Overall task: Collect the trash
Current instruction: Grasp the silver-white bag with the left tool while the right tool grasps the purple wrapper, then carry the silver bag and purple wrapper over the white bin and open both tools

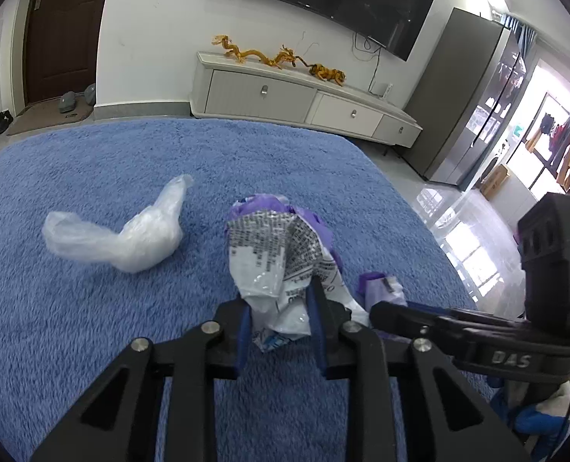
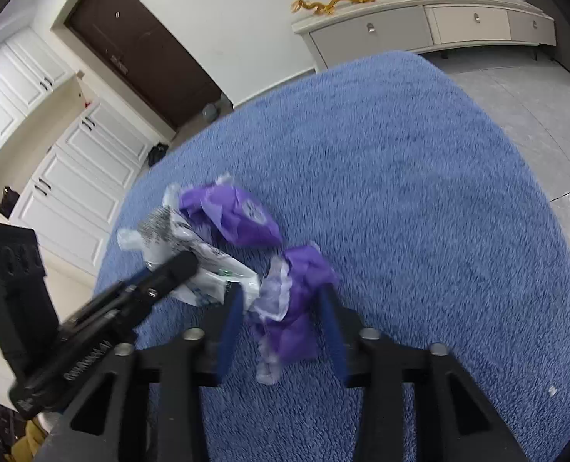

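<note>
Left wrist view: the left tool (image 1: 281, 308) is clamped on a crumpled white printed wrapper (image 1: 281, 265), whose purple-lined top stands clear above the blue shaggy rug (image 1: 92, 346). A clear plastic bag (image 1: 131, 235) lies loose on the rug, well apart to the left and untouched. The right tool (image 1: 385, 313) enters from the right beside a small purple scrap (image 1: 381, 283).

Right wrist view: the right tool (image 2: 281, 308) has its blue pads (image 2: 231, 319) set either side of a crumpled purple wrapper (image 2: 292, 308); whether they press it or merely flank it cannot be told, as a gap shows on the right side. The left tool (image 2: 181, 265) holds the white printed wrapper (image 2: 208, 261) just beside it.

Risks, as judged: the thin film may slip from the left pads if the pinch sits only on a fold; the purple wrapper may drop if the right tool lifts before closing fully; the two tools, working close together, could collide; the clear bag remains to be collected.
</note>
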{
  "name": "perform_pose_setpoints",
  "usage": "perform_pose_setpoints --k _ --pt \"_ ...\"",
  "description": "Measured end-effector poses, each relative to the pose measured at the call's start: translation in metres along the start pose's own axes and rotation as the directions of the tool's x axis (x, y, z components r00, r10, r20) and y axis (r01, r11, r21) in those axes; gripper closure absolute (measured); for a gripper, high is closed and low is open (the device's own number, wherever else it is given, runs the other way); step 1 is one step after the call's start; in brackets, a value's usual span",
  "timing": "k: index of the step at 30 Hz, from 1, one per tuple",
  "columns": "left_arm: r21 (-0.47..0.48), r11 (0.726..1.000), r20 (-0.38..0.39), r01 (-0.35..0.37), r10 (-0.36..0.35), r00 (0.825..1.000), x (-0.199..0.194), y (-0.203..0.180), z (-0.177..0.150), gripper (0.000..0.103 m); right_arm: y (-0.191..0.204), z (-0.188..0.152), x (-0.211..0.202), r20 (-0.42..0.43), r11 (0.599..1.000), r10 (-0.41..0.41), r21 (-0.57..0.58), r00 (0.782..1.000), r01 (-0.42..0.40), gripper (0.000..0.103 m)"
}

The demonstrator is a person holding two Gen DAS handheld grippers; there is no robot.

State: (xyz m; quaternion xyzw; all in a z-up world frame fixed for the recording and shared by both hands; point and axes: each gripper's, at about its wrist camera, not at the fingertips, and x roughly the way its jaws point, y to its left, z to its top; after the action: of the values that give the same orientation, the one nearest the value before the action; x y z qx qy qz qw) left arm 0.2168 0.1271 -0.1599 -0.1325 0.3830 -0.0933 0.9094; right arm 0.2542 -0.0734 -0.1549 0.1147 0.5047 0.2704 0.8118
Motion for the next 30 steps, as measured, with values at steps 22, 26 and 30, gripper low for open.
perform_pose_setpoints --k 22,26,30 --pt "0.037 0.998 0.242 -0.055 0.044 0.969 -0.174 -0.04 -0.015 0.082 0.037 -0.055 -0.185 0.323 0.994 0.017 -0.11 0.946 0.019 0.077" --pt "0.073 0.996 0.284 -0.047 0.024 0.958 -0.199 -0.066 -0.012 0.082 0.032 -0.07 -0.226 0.395 0.993 -0.007 -0.104 0.919 0.053 0.077" --pt "0.123 0.992 0.306 -0.029 -0.009 0.952 -0.215 -0.102 -0.01 0.082 0.019 -0.087 -0.269 0.468 0.992 -0.043 -0.084 0.883 0.093 0.077"
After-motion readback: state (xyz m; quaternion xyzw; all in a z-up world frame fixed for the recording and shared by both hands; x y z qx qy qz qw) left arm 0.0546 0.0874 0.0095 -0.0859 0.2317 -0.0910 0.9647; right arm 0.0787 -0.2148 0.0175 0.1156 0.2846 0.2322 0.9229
